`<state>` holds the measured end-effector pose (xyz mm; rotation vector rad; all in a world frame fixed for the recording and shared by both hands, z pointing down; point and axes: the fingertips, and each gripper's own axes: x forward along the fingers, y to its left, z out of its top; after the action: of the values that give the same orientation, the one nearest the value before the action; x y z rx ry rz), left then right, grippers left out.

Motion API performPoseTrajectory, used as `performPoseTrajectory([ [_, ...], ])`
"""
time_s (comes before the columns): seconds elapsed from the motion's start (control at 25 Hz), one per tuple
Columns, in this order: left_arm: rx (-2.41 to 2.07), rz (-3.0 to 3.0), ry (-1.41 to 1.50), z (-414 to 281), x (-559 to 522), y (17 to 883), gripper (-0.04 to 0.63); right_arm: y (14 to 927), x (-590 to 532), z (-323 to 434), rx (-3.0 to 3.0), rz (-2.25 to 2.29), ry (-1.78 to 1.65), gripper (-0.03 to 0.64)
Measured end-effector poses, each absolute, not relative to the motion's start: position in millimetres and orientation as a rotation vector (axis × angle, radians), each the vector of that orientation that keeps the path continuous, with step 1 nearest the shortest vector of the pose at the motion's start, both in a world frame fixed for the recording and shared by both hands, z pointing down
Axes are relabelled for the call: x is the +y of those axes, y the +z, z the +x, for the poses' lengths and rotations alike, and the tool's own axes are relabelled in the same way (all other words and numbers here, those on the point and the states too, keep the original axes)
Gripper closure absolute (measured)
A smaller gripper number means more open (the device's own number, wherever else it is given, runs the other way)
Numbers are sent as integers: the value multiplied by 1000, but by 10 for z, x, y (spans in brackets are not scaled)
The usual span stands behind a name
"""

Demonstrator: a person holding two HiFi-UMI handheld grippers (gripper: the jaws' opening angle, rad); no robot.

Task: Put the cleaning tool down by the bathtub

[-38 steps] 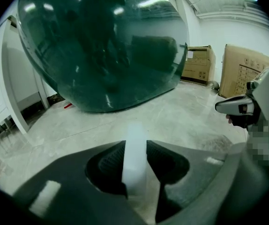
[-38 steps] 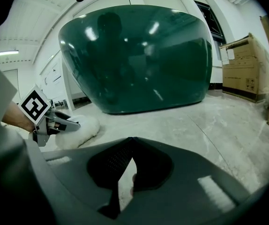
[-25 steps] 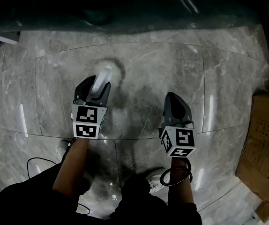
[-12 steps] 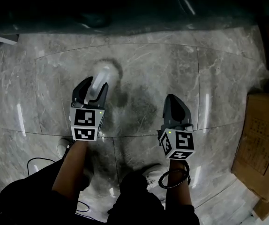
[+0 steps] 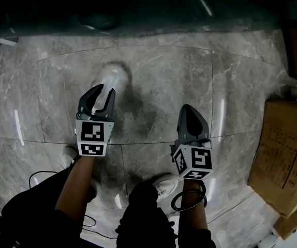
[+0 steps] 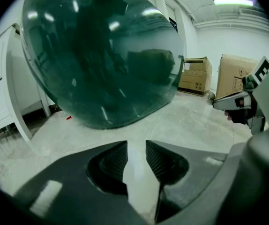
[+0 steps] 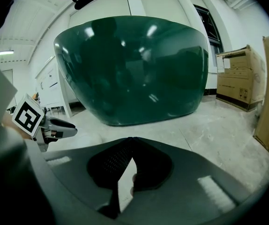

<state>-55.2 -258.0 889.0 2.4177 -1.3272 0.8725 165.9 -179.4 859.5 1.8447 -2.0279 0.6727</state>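
The cleaning tool [image 5: 111, 78], a pale fluffy pad with a short white handle, lies on the grey marble floor just in front of the dark green bathtub [image 5: 138, 9]. My left gripper [image 5: 102, 93] hovers right behind it, open, with nothing between its fingers. In the left gripper view the left gripper [image 6: 135, 149] shows only bare floor in its gap, with the bathtub [image 6: 101, 55] looming ahead; the tool is hidden there. My right gripper [image 5: 190, 110] hangs to the right, shut and empty. The right gripper [image 7: 130, 142] faces the bathtub [image 7: 130, 69].
A large cardboard box [image 5: 283, 154] stands on the floor at the right, and more boxes [image 6: 195, 74] sit by the far wall. A white cabinet [image 6: 3, 93] is left of the tub. A black cable [image 5: 40, 180] and the person's shoe [image 5: 164, 185] lie near my feet.
The left gripper's jaws have opened and released the tool's handle. The tool now rests on the floor ahead of the jaws. The right gripper barely moved.
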Motion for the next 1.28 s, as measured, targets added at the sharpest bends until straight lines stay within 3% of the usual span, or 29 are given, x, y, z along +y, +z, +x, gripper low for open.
performPoseTrajectory([
  [0.52, -1273, 2443, 886, -436, -2533, 8476, 594, 8033, -1738, 1653, -1999, 1837, 678, 598],
  [1.28, -1164, 2474, 950, -284, -2394, 6985, 594, 6457, -1775, 1624, -1986, 1873, 704, 597],
])
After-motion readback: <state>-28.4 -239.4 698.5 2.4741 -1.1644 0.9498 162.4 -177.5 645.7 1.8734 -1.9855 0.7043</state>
